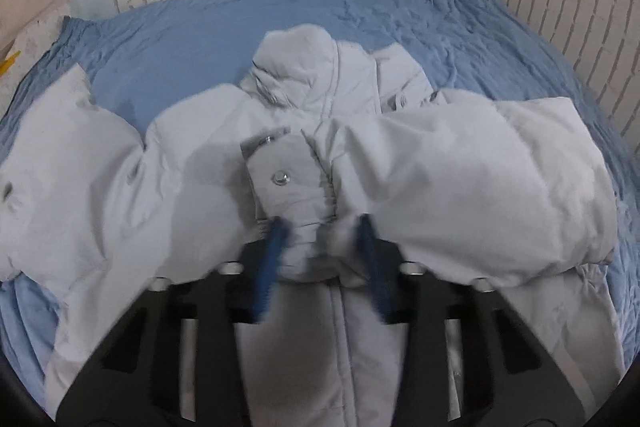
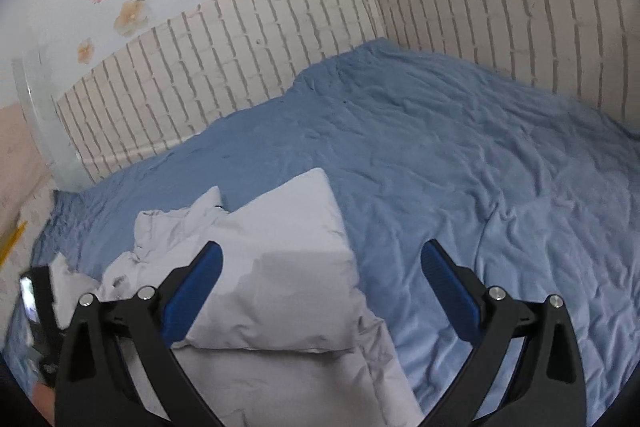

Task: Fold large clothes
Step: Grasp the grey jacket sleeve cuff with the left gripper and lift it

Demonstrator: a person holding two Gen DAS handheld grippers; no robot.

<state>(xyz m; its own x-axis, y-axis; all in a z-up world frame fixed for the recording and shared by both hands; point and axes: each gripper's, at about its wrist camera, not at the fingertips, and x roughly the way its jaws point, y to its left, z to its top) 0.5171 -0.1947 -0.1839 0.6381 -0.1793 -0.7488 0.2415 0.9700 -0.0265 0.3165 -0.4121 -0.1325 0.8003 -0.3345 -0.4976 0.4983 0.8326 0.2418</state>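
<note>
Left tongs pinch a cuff of the white jacket at frame centre; right tongs hang spread above the bed

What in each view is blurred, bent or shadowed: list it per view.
Left wrist view: the left gripper has motion-smeared blue fingertips around the jacket cuff; its shadow darkens the jacket. Right wrist view: sharper; fisheye bends the brick wall; the right gripper throws a shadow on the jacket.
</note>
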